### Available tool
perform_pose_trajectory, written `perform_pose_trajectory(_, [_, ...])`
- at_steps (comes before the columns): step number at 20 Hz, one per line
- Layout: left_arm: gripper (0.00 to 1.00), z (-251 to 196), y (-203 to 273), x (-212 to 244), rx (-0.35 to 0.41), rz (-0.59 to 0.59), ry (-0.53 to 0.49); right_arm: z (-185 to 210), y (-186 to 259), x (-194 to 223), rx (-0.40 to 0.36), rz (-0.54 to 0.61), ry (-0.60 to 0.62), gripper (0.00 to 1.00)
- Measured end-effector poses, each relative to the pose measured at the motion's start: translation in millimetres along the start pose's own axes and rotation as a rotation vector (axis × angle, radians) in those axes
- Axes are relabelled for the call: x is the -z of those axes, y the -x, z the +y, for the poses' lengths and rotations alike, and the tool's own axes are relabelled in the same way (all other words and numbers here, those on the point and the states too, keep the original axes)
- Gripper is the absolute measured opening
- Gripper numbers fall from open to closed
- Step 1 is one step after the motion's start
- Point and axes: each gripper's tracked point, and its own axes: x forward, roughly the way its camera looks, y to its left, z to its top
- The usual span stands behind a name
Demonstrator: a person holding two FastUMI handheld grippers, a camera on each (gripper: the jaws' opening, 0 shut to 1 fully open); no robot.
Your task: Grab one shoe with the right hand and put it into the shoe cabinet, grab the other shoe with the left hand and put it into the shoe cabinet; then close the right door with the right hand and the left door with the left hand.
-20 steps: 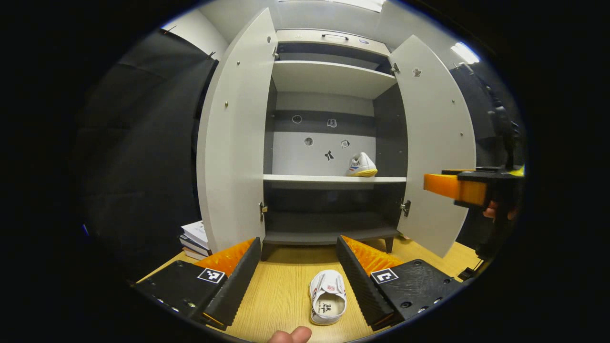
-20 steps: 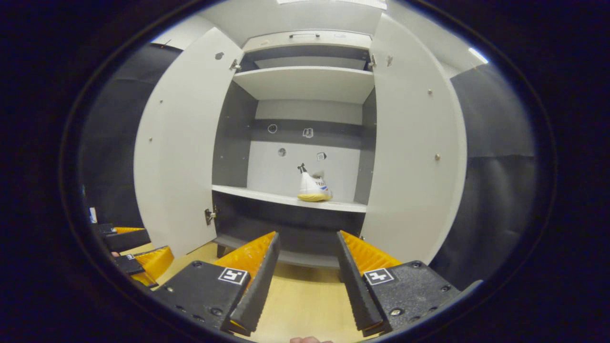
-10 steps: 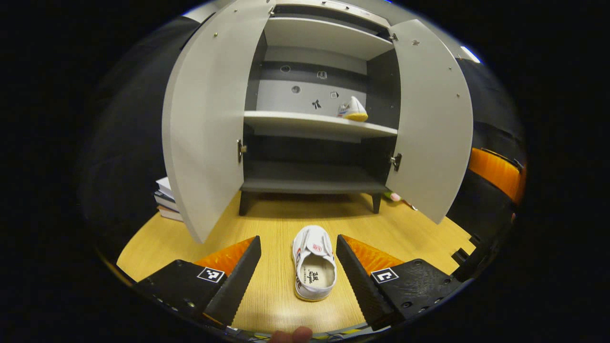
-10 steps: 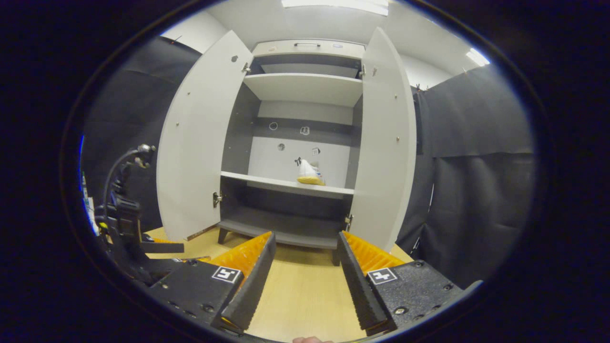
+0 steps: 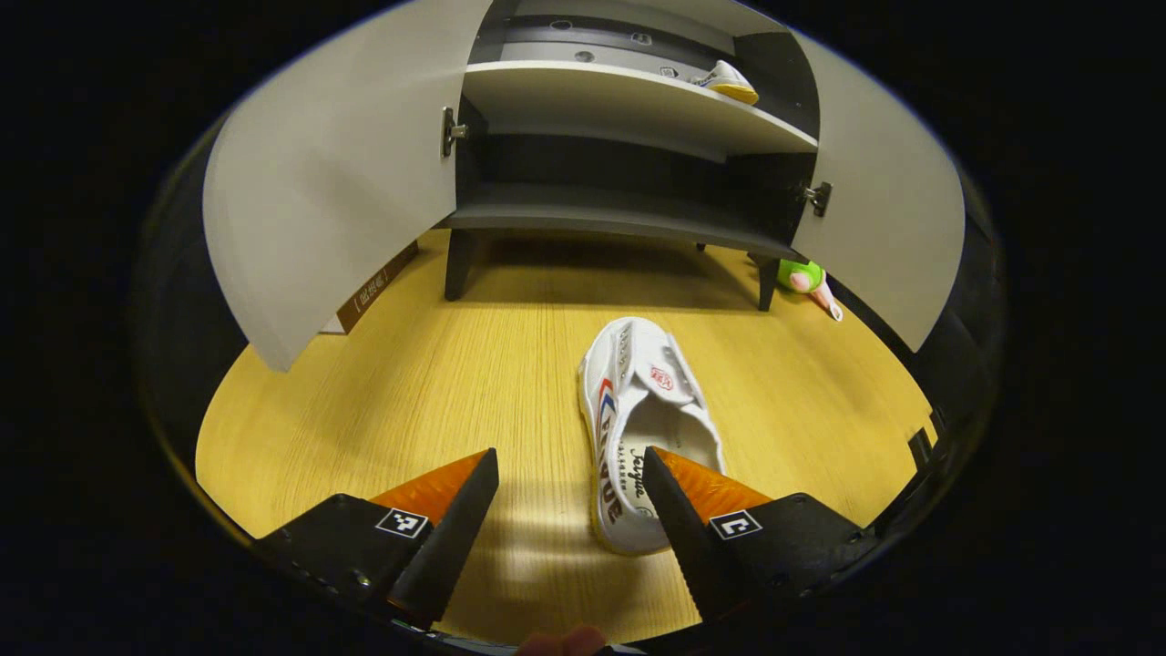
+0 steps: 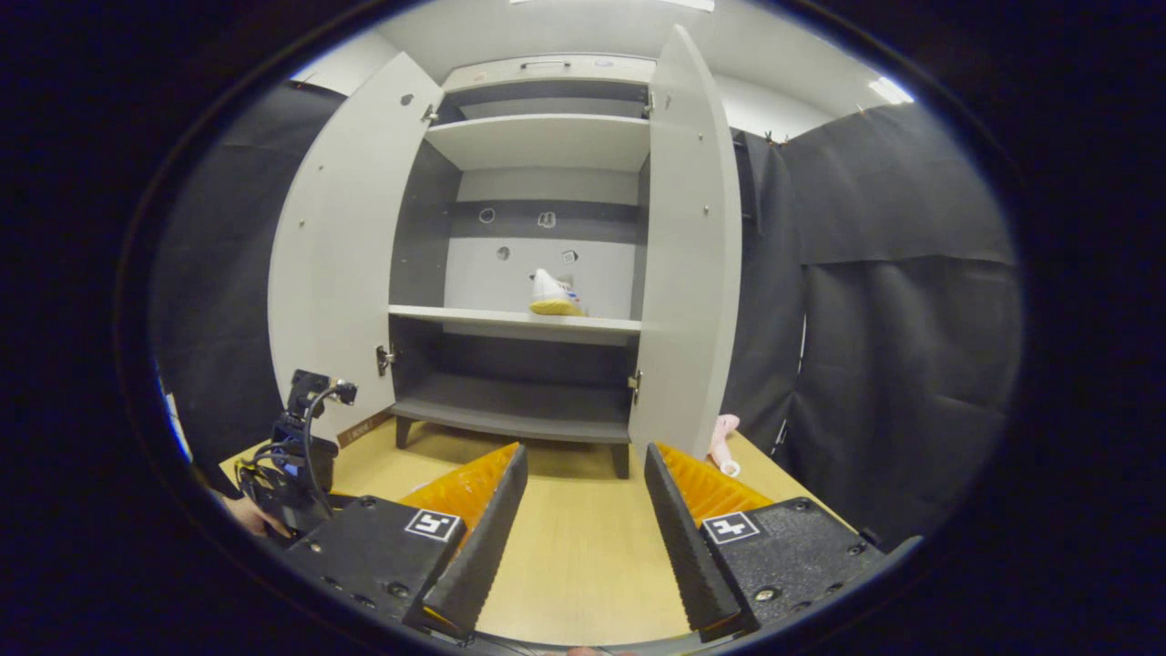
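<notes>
A white shoe (image 5: pixel 638 419) lies on the wooden table in the left gripper view, toe toward the shoe cabinet (image 5: pixel 619 214). My left gripper (image 5: pixel 569 519) is open just above it, its right finger over the heel opening, its left finger on bare wood beside the shoe. The other white shoe with a yellow sole (image 5: pixel 727 80) stands on the cabinet's middle shelf (image 6: pixel 519 321), also seen as shoe (image 6: pixel 553 297) in the right gripper view. Both doors, left door (image 5: pixel 319 173) and right door (image 6: pixel 688 255), stand wide open. My right gripper (image 6: pixel 583 528) is open and holds nothing, back from the cabinet.
A green and pink toy (image 5: pixel 806 278) lies by the cabinet's right leg. A brown box (image 5: pixel 373 292) sits under the left door. The left gripper's body with cables (image 6: pixel 291 451) shows at the lower left of the right gripper view. Black cloth (image 6: pixel 893 301) hangs on the right.
My left gripper has tilted down and dropped toward the shoe on the table, which now sits partly between its fingers. My right gripper has drawn back and to the right from the cabinet.
</notes>
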Motion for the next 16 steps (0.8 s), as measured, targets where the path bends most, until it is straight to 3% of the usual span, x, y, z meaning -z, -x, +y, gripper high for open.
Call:
perform_pose_trajectory(8, [0.96, 5.1, -62.4, -19.3, -0.018, 0.01, 0.019, -18.8, -23.0, 10.5, 0.035, 0.058, -0.014, 0.82])
perform_pose_trajectory(13, [0.94, -5.7, -84.8, -31.9, 0.021, -0.025, 0.04, -18.1, -38.1, 8.9, 0.043, 0.072, 0.007, 0.83])
perform_pose_trajectory(16, [0.86, -15.4, -91.1, -37.2, 0.057, -0.053, 0.061, -14.2, -45.2, 11.1, 0.039, 0.084, 0.022, 0.82])
